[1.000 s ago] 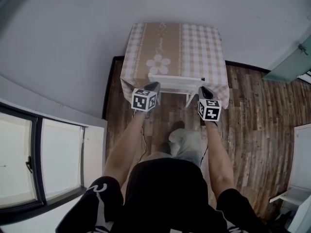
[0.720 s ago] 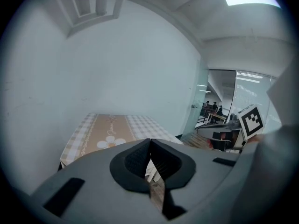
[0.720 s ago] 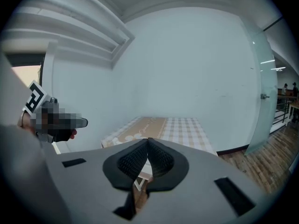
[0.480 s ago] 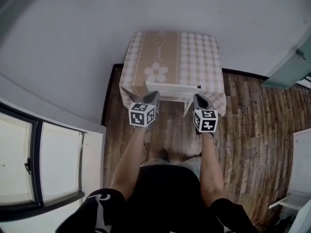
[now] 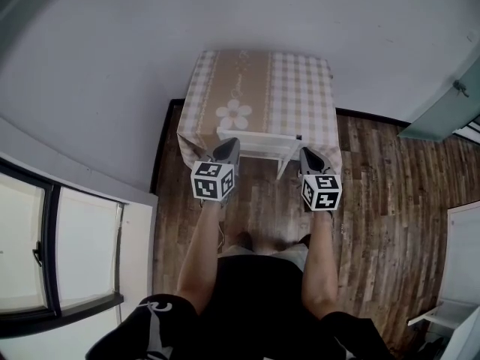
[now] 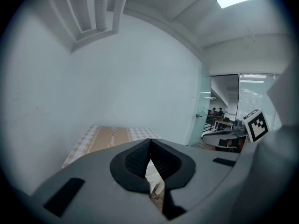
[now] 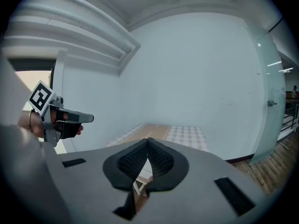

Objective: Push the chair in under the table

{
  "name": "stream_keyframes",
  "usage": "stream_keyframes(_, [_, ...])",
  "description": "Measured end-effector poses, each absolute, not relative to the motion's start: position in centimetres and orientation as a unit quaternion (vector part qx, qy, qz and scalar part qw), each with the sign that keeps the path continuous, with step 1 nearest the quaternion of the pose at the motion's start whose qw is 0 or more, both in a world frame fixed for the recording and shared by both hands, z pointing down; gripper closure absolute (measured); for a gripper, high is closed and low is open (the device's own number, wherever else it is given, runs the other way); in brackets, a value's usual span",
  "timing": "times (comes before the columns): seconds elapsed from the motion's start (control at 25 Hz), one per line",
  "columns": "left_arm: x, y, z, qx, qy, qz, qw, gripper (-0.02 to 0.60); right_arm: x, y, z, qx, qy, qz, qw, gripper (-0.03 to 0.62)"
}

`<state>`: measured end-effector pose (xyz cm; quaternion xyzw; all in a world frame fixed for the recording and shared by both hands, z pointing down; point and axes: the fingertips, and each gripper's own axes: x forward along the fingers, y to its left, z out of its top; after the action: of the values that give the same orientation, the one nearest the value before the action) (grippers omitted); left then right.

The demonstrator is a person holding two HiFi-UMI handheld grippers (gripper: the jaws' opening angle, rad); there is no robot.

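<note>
I hold both claws pressed shut with nothing between the pads, the left gripper (image 5: pixel 229 145) and the right gripper (image 5: pixel 310 154) side by side and pointing at the table (image 5: pixel 300 88). The white chair (image 5: pixel 259 142) stands tucked in under the table's near edge, only its white frame and one leg showing below the checked cloth. My claw tips sit at its two near corners; I cannot tell whether they touch it.

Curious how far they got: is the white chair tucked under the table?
Mostly in: of the chair only a back rail and one leg show beyond the tablecloth.
</note>
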<state>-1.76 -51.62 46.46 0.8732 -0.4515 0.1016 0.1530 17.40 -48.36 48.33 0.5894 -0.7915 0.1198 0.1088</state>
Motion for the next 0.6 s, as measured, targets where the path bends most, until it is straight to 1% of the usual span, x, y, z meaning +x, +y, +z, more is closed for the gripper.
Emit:
stream_keyframes(0.16, [-2.3,-51.0,47.2,0.868,-0.459,0.104,0.158,0.555,17.1,-48.5,47.4,0.589,-0.794,0.133,0.079,0.580])
stream_keyframes(0.6, [-3.8,-50.8,46.9,0.871,-0.455,0.092,0.164,0.555,15.8,-48.1,47.8,0.586,-0.795,0.129,0.087,0.580])
